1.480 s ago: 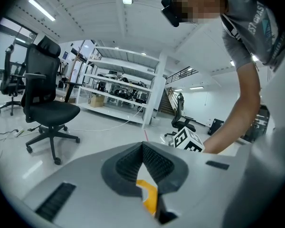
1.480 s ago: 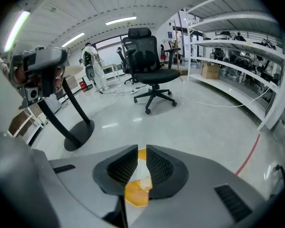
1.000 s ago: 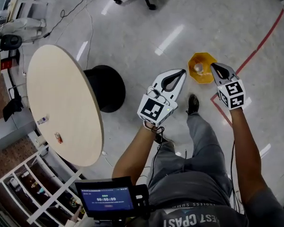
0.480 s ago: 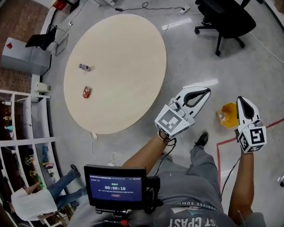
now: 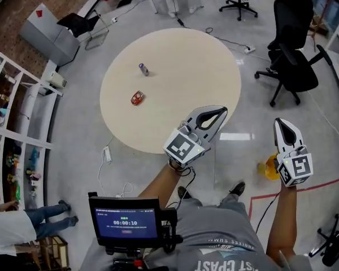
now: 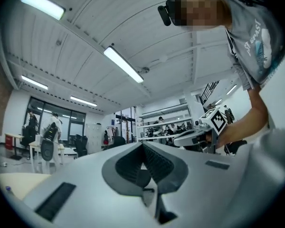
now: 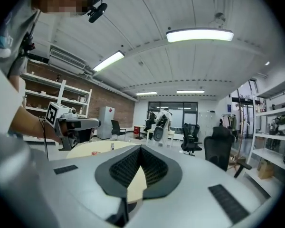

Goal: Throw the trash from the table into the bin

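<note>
red piece [image 5: 137, 97]: trash; small, crumpled, red. Lies on the table, in the left half of the top, between the centre and the left edge.
small bottle [image 5: 143, 69]: trash; pale with a dark end. On the same half of the top, near the red piece but apart from it, closer to the far left edge.
table [image 5: 203, 55]: round, pale wood top. Nothing else shows on it.
bin [image 5: 269, 167]: yellow, on the floor off the table's near right edge and well apart from it. Partly hidden behind the right gripper.
left gripper [image 5: 221, 112]: held in the air, seen across the table's near edge, tip towards the right. In its own view [image 6: 142, 146] the fingers meet at the tips with nothing between them.
right gripper [image 5: 278, 122]: held in the air over the floor [image 5: 237, 145], right of the table's near edge. In its own view [image 7: 140, 148] the fingers are pressed together and hold nothing.
office chair [image 5: 294, 49]: black, on the floor beyond the table's right edge.
screen [image 5: 127, 226]: small, lit, mounted in front of the person's chest.
shelving [image 5: 17, 145]: white open racks along the left wall.
grey cabinet [image 5: 48, 35]: on the floor beyond the table's far left edge.
red line [image 5: 296, 189]: tape on the floor, passing near the bin.
second person [image 5: 22, 222]: by the shelving, at lower left.
</note>
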The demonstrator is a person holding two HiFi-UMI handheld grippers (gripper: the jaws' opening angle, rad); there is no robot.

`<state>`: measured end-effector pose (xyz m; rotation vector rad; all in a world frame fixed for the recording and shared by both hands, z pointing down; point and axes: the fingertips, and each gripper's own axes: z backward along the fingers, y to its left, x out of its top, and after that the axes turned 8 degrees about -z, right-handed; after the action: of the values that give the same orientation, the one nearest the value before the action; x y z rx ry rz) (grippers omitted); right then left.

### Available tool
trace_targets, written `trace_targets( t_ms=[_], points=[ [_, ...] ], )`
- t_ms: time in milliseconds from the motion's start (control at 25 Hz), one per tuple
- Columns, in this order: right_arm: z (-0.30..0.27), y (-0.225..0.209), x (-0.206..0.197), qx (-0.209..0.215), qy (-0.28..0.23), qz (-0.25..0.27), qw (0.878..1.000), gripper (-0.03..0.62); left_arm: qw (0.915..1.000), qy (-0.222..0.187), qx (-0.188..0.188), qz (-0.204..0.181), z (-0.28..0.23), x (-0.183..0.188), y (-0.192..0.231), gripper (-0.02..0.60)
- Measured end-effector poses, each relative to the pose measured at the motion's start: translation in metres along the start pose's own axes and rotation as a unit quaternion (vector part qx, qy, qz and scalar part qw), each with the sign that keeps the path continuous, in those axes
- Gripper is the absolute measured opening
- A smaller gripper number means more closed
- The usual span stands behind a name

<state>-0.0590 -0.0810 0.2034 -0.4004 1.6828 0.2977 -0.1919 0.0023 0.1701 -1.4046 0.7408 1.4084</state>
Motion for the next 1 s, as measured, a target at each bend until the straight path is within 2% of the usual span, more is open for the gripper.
trace_targets(
  t_ms=[280, 480, 800, 1000],
  points=[
    [-0.068, 0.148, 0.059, 0.070, -0.022, 0.047, 0.996, 0.008, 0.9972, -0.016, 0.056, -0.047, 0.147, 0.053, 0.077, 0.035],
    [-0.119, 0.238, 0.081, 0.119, -0.027, 0.070, 0.990, 0.008, 0.9931, -0.021, 0.103, -0.053, 0.238, 0.069, 0.124, 0.035],
    [-0.190, 0.328, 0.094, 0.199, -0.011, 0.102, 0.975, 0.008, 0.9821, -0.008, 0.177, -0.063, 0.324, 0.071, 0.175, 0.035],
    [-0.254, 0.365, 0.077, 0.254, 0.005, 0.108, 0.961, 0.008, 0.9741, 0.044, 0.218, -0.043, 0.359, 0.039, 0.207, 0.035]
  ],
)
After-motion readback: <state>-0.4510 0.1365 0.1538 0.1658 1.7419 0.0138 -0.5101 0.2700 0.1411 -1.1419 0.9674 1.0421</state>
